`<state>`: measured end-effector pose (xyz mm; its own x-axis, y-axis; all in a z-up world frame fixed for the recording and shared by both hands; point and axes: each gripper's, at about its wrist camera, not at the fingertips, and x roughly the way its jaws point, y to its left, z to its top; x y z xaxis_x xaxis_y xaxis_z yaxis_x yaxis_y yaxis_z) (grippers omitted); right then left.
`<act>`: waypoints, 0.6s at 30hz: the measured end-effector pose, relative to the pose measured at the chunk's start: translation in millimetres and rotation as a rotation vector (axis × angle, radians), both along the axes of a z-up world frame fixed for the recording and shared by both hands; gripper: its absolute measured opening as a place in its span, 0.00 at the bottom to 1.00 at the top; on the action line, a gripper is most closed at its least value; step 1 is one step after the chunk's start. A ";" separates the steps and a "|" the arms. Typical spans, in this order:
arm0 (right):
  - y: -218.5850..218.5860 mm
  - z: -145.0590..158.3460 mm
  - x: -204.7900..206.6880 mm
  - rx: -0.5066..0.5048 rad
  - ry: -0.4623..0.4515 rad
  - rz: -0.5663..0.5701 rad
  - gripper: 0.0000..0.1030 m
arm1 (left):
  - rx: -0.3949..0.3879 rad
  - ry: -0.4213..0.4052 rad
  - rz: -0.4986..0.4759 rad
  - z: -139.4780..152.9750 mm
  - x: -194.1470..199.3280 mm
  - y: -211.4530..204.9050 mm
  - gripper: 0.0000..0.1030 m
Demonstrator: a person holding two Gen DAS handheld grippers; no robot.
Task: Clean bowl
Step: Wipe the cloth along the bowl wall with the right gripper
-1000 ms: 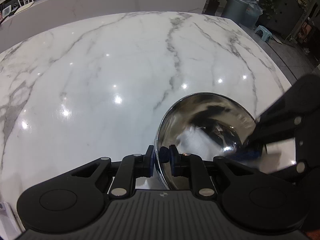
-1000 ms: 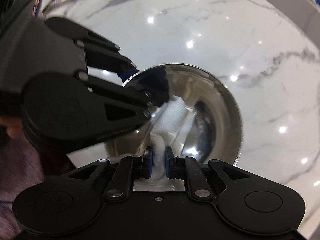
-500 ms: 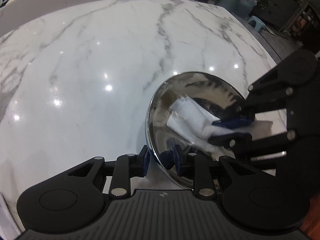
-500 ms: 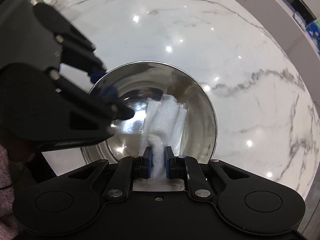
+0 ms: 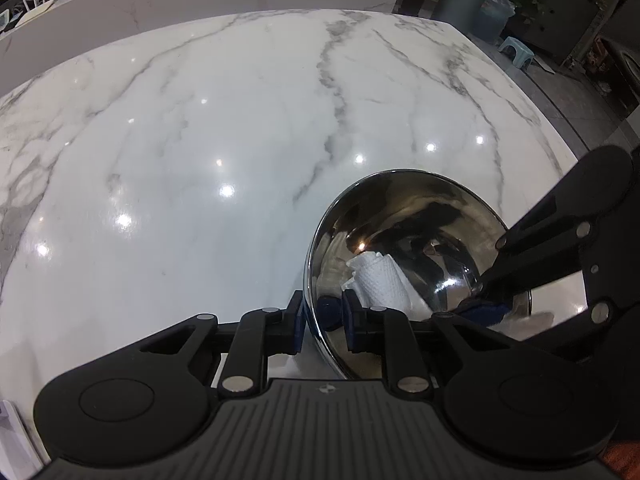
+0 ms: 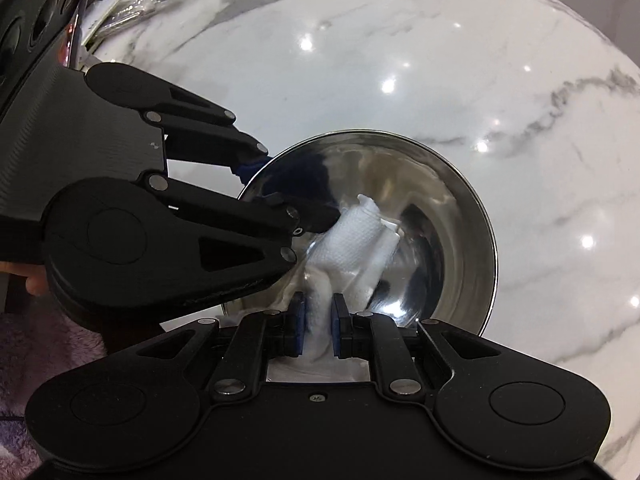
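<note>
One white marble table [image 5: 240, 152] carries a shiny steel bowl [image 5: 424, 208], tilted on its side, mirror-bright inside. Left gripper [image 5: 322, 320] pinches the bowl's rim; right gripper [image 6: 318, 320] clamps a folded white paper towel [image 6: 356, 236] against the inner wall.

Mirror-polished metal bowl [image 5: 404, 216], glossy marble countertop [image 5: 240, 120]

Paper towel [image 6: 362, 236] in bowl [image 6: 460, 216]

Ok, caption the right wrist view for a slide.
Right gripper wipes inside the steel bowl with a paper towel while the left gripper clamps its rim.
</note>
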<state>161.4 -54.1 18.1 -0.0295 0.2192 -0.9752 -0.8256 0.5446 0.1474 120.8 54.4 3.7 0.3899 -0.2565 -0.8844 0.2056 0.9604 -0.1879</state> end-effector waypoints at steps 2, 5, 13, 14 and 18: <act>1.2 -0.8 -1.7 -0.032 -0.042 0.033 0.11 | -0.003 0.002 -0.001 -0.3 0.5 0.5 0.16; 5.1 -3.6 -8.8 -0.120 -0.217 0.131 0.10 | -0.007 0.005 -0.001 -0.2 0.4 1.8 0.17; 1.5 -10.7 -5.1 -0.135 -0.313 0.174 0.10 | -0.055 0.083 -0.026 -6.2 -1.8 -2.2 0.33; -0.1 -11.2 -2.6 -0.129 -0.307 0.167 0.10 | -0.062 0.090 -0.033 -6.9 -2.8 -2.5 0.33; -6.3 -12.9 4.0 -0.115 -0.295 0.153 0.10 | -0.075 0.092 -0.039 -7.2 -4.3 0.2 0.32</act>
